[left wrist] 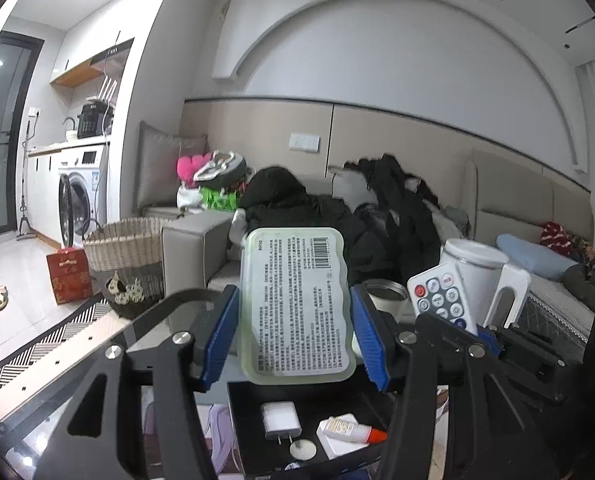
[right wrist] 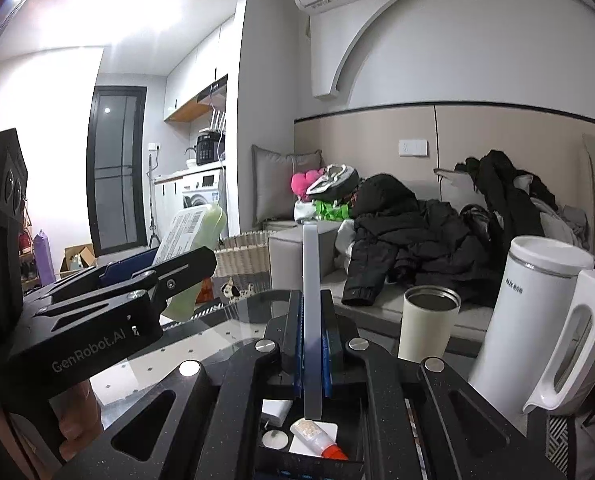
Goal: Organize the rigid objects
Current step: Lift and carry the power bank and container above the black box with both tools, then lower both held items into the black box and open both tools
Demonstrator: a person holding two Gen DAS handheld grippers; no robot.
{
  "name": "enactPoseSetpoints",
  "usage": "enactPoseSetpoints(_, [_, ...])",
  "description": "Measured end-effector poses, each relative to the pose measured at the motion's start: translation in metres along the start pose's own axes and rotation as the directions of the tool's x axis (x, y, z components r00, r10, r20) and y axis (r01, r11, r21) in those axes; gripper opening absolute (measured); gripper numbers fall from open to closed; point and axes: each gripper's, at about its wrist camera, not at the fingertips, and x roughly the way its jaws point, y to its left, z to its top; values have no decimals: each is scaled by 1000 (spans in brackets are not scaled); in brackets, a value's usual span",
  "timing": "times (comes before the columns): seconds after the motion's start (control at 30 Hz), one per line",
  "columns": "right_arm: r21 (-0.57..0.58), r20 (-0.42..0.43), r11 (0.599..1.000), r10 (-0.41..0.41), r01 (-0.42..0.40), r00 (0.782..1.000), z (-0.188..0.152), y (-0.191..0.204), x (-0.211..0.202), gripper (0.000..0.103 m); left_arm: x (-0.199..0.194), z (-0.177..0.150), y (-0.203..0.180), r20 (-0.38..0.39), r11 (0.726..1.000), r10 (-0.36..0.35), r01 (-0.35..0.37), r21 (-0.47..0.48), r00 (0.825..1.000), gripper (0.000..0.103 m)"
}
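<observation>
Left wrist view: left gripper [left wrist: 293, 336] clamps the green case [left wrist: 297, 304]; right gripper [right wrist: 312, 344] pinches the remote [right wrist: 312, 320], both probably headed for the black tray [left wrist: 249, 408].

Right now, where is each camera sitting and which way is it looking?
Left wrist: on the left gripper, looking over the green box it holds toward the sofa; right gripper holds a remote.
Right wrist: on the right gripper, same way; left gripper and a hand show.
Both share the kettle and black tray.
</observation>
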Motion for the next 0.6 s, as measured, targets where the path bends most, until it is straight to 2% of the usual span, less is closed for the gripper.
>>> enactPoseSetpoints(0.13, [10,-93,1000,2,-1,996,-7,-6,19,7,21,-7,0,-96,1000,17,-16,7,995,55])
enactPoseSetpoints(0.23, [21,-168,1000,-7,11,986,-15,-12,35,7,39,-16,1,-180,1000,17,-18,-5,984,55])
enactPoseSetpoints(0.3, [24,-237,1000,8,-3,972,-22,-15,49,7,54,-22,0,-260,1000,22,-23,1,965,55])
enactPoseSetpoints(0.43, [15,-338,1000,-5,11,941,-42,-22,71,7,76,-37,-4,-368,999,42,-37,22,929,55])
enactPoseSetpoints(0.47, [27,-363,1000,-3,13,932,-46,-25,76,7,82,-41,-5,-402,999,44,-36,26,915,55])
enactPoseSetpoints(0.6, [67,-448,998,17,15,894,-60,-37,94,7,95,-53,-9,-474,999,47,-34,35,879,55])
